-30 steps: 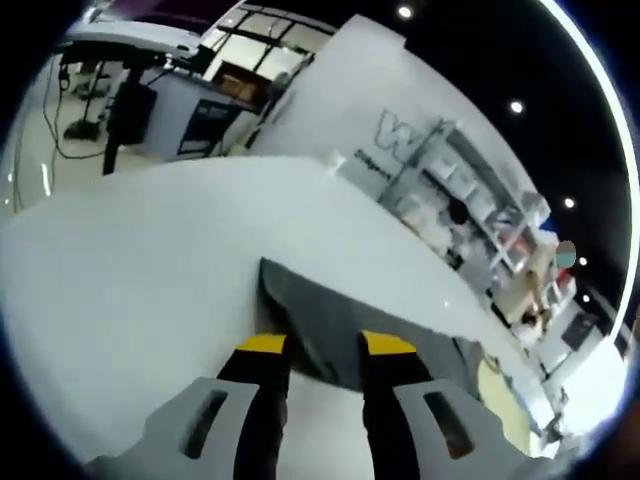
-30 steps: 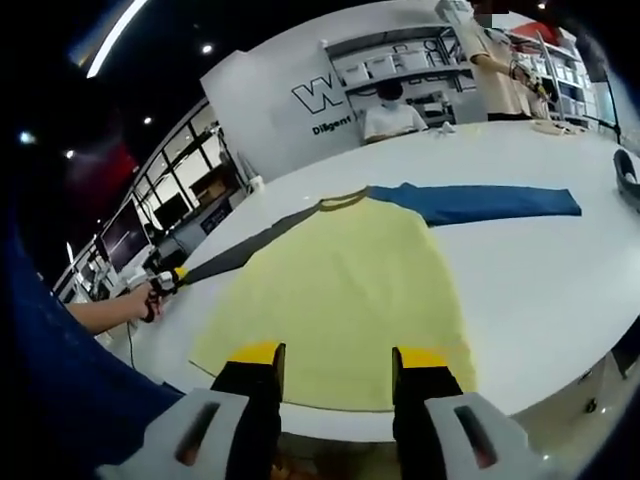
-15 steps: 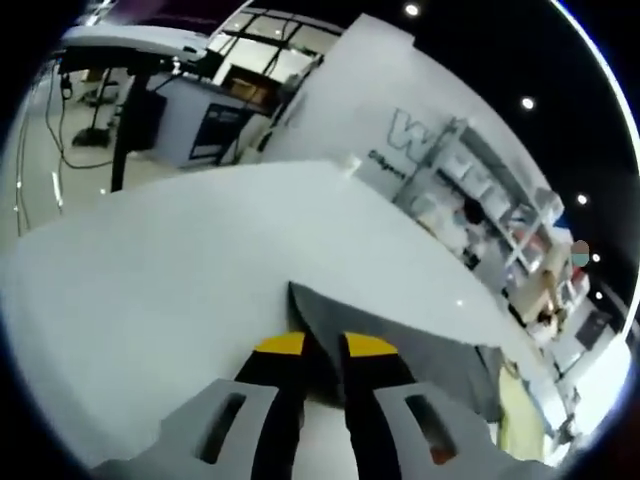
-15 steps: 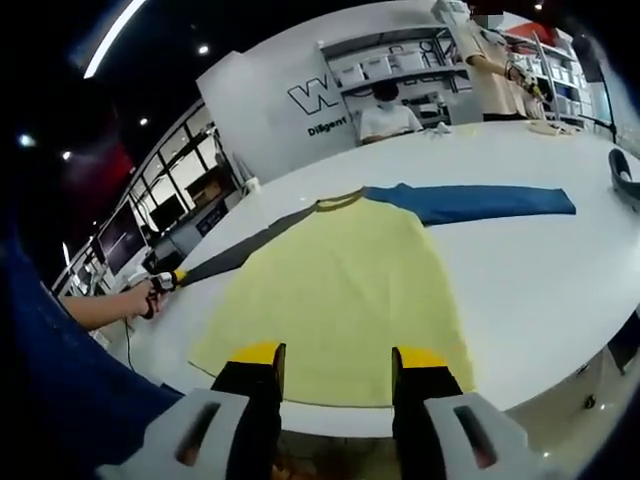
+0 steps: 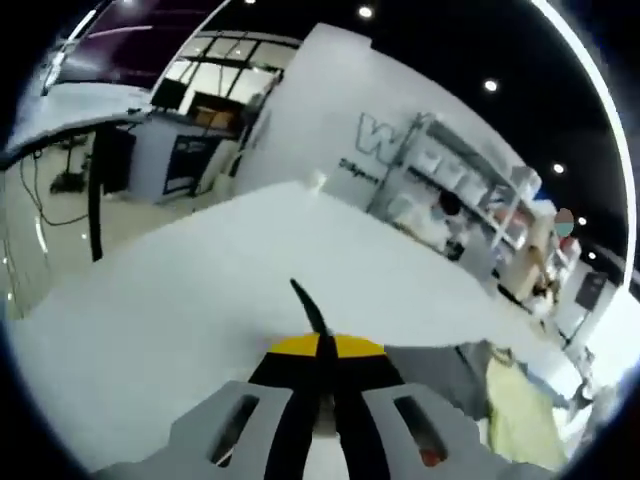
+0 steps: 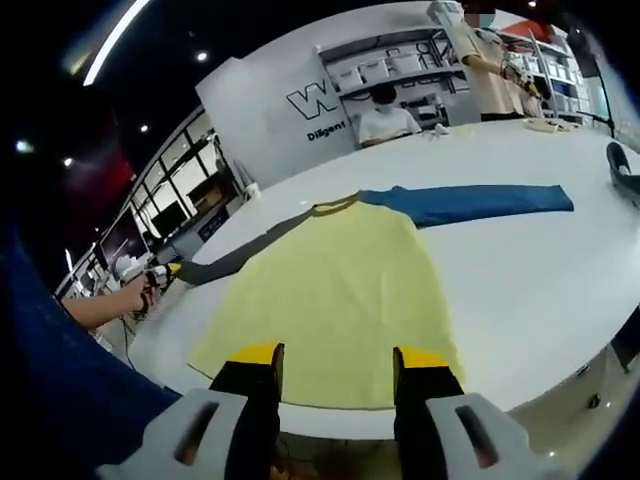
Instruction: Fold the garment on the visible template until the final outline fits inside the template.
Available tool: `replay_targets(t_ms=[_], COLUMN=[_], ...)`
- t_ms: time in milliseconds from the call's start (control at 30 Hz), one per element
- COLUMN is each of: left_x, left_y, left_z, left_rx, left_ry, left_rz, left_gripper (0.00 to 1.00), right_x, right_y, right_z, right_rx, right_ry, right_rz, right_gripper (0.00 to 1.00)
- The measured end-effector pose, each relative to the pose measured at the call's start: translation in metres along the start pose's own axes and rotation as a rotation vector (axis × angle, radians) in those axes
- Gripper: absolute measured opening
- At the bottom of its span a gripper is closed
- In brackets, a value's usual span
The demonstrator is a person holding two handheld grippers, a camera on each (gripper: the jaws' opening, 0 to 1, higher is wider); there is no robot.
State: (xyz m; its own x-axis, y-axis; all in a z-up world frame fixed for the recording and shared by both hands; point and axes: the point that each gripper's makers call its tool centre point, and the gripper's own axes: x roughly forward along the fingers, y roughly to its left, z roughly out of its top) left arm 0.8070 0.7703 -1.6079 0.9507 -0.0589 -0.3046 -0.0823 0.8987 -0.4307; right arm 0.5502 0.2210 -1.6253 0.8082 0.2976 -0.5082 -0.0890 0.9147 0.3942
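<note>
Pinching the end of the grey sleeve (image 5: 312,305), the left gripper (image 5: 326,347) has its jaws pressed together on the cloth, most likely so the sleeve can be carried across the shirt (image 6: 335,290) for a first fold. A dark tip of fabric pokes up just past the yellow jaw tips, and more of the grey sleeve trails to the right of them toward the yellow body. The right gripper (image 6: 330,355) hangs just off the shirt's near hem with its jaws spread and nothing between them, probably waiting its turn.

The shirt lies flat on the white table (image 6: 520,260), yellow in the body with a dark neckband at its far end. From that neckband the grey sleeve runs out left to the person's hand (image 6: 135,297), and a blue sleeve (image 6: 470,202) stretches right. No template outline is clear around the shirt. Beyond the shirt, people stand by shelves at the far wall.
</note>
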Motion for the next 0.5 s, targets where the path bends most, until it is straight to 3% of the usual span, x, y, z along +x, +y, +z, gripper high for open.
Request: replay_targets(t_ms=[133,233,333,400,500], left_x=[-0.003,-0.004,-0.004,-0.005,-0.009], left_y=[-0.033,-0.081,-0.102,-0.135,-0.162], left_z=[0.026,0.042,0.047,0.056,0.057], left_rx=[0.052,0.125,0.153,0.143,0.165], left_ry=[-0.028,-0.027,-0.018,-0.023,-0.011], left_rz=[-0.062,-0.148,-0.185,-0.238,-0.266], left_gripper=[0.0,0.0,0.0,0.0,0.0], right_x=[0.002,0.0,-0.003,-0.005,-0.011], right_y=[-0.009,-0.01,-0.023,-0.029,-0.037], right_z=[0.003,0.011,0.017,0.017,0.019], right_rx=[-0.002,-0.005,0.005,-0.011,-0.029], right_ry=[-0.001,-0.032,-0.045,-0.044,-0.043], right_rz=[0.014,0.036,0.043,0.042,0.051], right_gripper=[0.4,0.43,0.46,0.48,0.5])
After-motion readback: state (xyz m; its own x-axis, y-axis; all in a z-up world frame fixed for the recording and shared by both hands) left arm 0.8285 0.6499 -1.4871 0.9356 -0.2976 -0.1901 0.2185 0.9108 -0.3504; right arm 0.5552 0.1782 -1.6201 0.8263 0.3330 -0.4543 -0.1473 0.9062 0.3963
